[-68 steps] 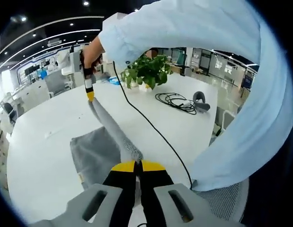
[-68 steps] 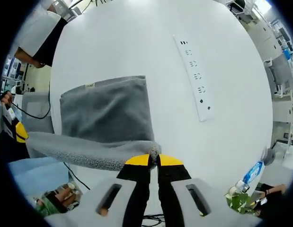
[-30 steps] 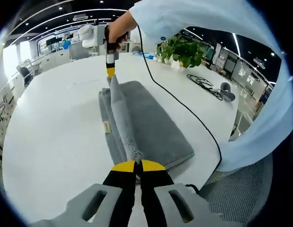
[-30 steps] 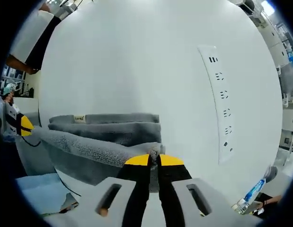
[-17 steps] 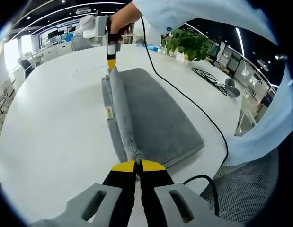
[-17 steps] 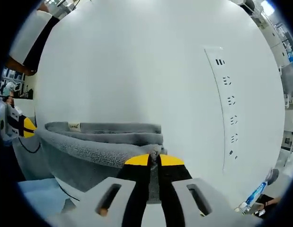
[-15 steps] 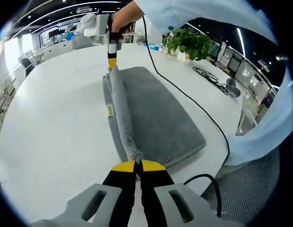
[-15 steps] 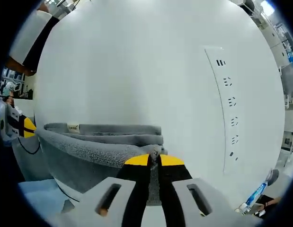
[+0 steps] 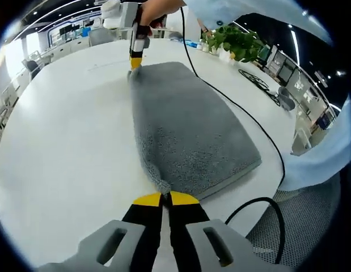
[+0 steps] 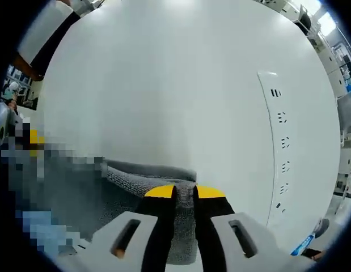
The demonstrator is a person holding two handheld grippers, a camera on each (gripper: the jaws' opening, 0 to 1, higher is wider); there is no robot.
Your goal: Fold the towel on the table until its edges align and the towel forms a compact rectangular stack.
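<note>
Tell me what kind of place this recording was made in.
Likely an open-plan office or lab: a large white table with a built-in power strip, a potted plant, and rows of desks under ceiling lights.

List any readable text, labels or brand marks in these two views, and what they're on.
No readable text.
Power strip set into the white table: only dark socket slots show, no lettering.
Grey towel: no tag or label showing.
Background office signage in the left gripper view: too small and blurred to read.

Both grippers low — jaws closed.
Left gripper (image 9: 165, 198) pinching cloth; right gripper (image 10: 185, 191) likewise, hand (image 9: 154, 9) gripping its handle.
</note>
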